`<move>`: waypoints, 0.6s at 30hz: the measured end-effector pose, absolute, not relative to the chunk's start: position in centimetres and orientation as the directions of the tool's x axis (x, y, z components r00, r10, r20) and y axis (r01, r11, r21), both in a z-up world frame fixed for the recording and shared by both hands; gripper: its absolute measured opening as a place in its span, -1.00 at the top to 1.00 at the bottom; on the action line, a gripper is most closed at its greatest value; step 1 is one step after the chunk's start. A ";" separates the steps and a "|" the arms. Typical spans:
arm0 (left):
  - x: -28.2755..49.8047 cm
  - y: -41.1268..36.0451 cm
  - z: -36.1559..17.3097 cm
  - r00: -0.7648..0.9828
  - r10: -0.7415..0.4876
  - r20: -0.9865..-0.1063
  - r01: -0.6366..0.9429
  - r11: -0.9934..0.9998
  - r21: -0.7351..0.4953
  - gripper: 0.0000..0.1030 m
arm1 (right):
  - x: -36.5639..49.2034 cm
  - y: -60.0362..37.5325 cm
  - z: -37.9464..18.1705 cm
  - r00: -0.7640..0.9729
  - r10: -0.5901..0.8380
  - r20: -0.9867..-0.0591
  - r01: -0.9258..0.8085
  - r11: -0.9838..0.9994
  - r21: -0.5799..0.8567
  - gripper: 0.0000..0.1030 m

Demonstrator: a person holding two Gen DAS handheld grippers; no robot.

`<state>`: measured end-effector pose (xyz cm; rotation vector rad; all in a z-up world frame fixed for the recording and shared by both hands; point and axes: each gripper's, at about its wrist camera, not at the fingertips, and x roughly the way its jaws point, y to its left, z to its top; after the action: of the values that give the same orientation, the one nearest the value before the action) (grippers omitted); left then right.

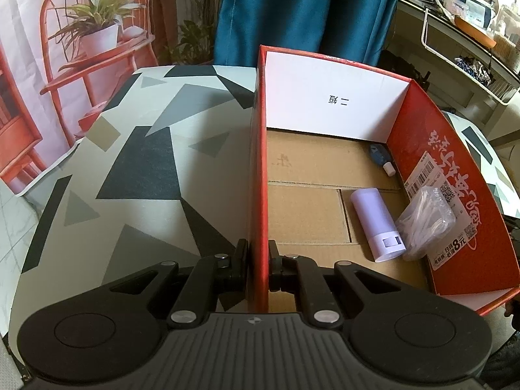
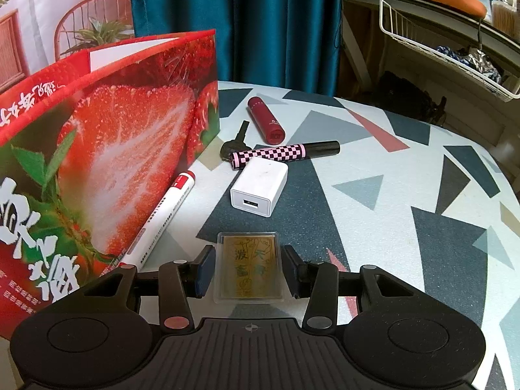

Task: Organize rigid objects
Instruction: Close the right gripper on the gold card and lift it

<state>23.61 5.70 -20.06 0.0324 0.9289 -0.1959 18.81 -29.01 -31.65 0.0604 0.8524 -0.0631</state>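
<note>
The left gripper (image 1: 258, 265) is clamped on the near left wall of the strawberry box (image 1: 259, 162), apparently steadying it; a lilac tube (image 1: 377, 222) and clear packet (image 1: 422, 222) already lie inside. Right of the box, the right gripper (image 2: 248, 268) stands part-open astride a cased gold card (image 2: 248, 268), pads not visibly pressing it, with a marker (image 2: 162, 217), charger (image 2: 260, 191) and checked tube (image 2: 276, 156) still outside.

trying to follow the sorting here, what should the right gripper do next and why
Probably close the right gripper on the gold card case: it lies between the open jaws with a gap on each side. The left gripper already pinches the red box wall, steadying the box for the drop.
</note>
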 end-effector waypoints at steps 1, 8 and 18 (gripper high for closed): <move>23.6 5.6 -20.1 0.581 -0.150 -0.800 0.181 0.982 -0.053 0.78 | 18.7 -29.1 -31.4 0.661 -0.030 -0.750 0.082 0.996 0.032 0.21; 23.6 5.8 -20.3 0.567 -0.144 -0.811 0.180 0.982 -0.049 0.78 | 18.2 -29.6 -30.3 0.678 -0.039 -0.734 0.098 0.994 0.038 0.21; 23.4 5.8 -20.5 0.561 -0.141 -0.816 0.183 0.982 -0.044 0.78 | 17.7 -30.1 -30.3 0.676 -0.047 -0.735 0.116 0.992 0.042 0.21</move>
<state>23.38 5.79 -20.54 0.0474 0.9568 -0.1910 17.70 -30.13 -30.34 0.0879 0.8237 -0.0917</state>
